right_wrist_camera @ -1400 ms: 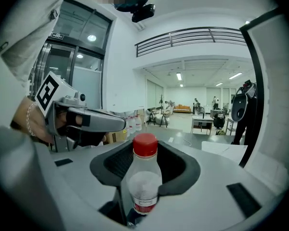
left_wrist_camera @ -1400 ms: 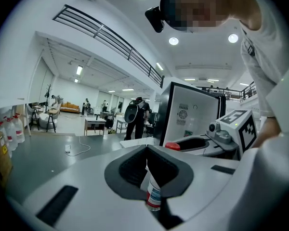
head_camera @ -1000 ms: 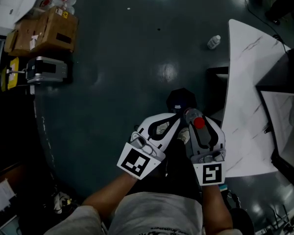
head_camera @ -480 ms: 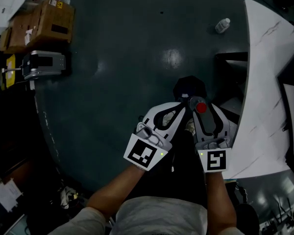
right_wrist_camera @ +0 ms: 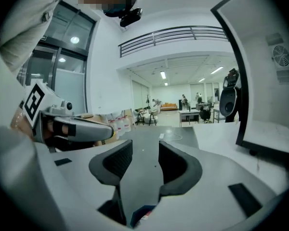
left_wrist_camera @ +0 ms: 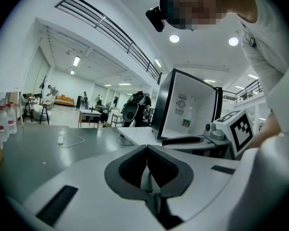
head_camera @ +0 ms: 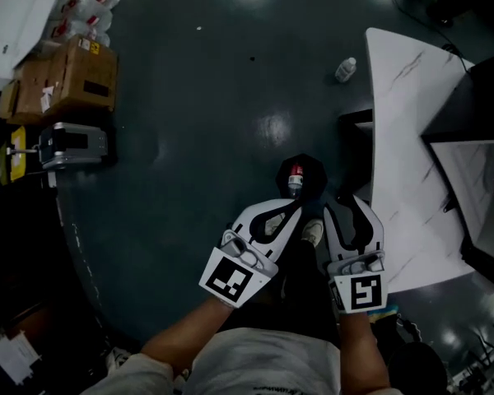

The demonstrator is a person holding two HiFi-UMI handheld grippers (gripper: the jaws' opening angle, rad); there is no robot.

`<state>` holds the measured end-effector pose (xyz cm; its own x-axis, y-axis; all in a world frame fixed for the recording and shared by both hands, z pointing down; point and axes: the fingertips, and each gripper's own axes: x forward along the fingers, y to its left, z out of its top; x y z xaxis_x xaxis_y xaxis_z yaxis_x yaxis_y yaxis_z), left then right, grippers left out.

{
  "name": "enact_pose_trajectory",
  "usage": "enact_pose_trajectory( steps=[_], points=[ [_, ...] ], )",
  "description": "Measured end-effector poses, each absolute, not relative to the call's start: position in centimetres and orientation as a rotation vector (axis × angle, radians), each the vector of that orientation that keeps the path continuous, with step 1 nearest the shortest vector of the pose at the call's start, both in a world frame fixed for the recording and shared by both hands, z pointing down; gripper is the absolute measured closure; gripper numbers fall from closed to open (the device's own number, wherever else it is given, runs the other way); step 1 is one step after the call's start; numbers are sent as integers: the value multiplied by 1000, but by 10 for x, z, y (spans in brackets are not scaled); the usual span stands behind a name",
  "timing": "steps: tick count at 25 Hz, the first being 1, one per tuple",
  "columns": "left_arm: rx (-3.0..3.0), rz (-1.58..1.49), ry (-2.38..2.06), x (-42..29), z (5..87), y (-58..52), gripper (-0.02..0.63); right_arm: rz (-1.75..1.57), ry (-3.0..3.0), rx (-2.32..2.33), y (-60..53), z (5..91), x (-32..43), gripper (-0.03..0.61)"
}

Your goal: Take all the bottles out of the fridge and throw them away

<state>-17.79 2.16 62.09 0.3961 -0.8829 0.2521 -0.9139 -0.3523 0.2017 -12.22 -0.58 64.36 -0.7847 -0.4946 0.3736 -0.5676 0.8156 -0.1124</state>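
A second ago the red-capped bottle [head_camera: 295, 181] was pinched between the right gripper's [head_camera: 351, 204] jaws. Now it is out of them and sits inside the black bin [head_camera: 313, 168] on the floor. The jaws have just been opening and stand spread, with only grey floor between the pads [right_wrist_camera: 119, 159] in the right gripper view. The left gripper [head_camera: 297, 207] looks as it did, its jaws pressed together with the tips meeting.

Seen from the head view, the bin lies at 12 o'clock just beyond the left gripper's tips and at 10 o'clock from the right gripper's. The bottle is small and clear, with a bright red cap and a pale label band. A second bottle [head_camera: 345, 70], pale and capped, lies on the floor farther off at 1 o'clock, near the white counter [head_camera: 403, 138].
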Motion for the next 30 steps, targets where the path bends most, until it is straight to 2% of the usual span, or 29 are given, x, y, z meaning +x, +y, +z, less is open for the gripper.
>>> enact_pose_trajectory(
  steps=[8, 17, 30],
  points=[
    [2490, 57, -1430, -127, 516, 14, 600, 347, -2708, 1008, -3, 528, -64, 428],
    [2667, 20, -1232, -44, 417, 10, 600, 240, -2711, 1187, -5, 423, 5, 446],
    [2808, -7, -1079, 45, 332, 12, 600, 197, -2631, 1354, 12, 346, 99, 459]
  ],
)
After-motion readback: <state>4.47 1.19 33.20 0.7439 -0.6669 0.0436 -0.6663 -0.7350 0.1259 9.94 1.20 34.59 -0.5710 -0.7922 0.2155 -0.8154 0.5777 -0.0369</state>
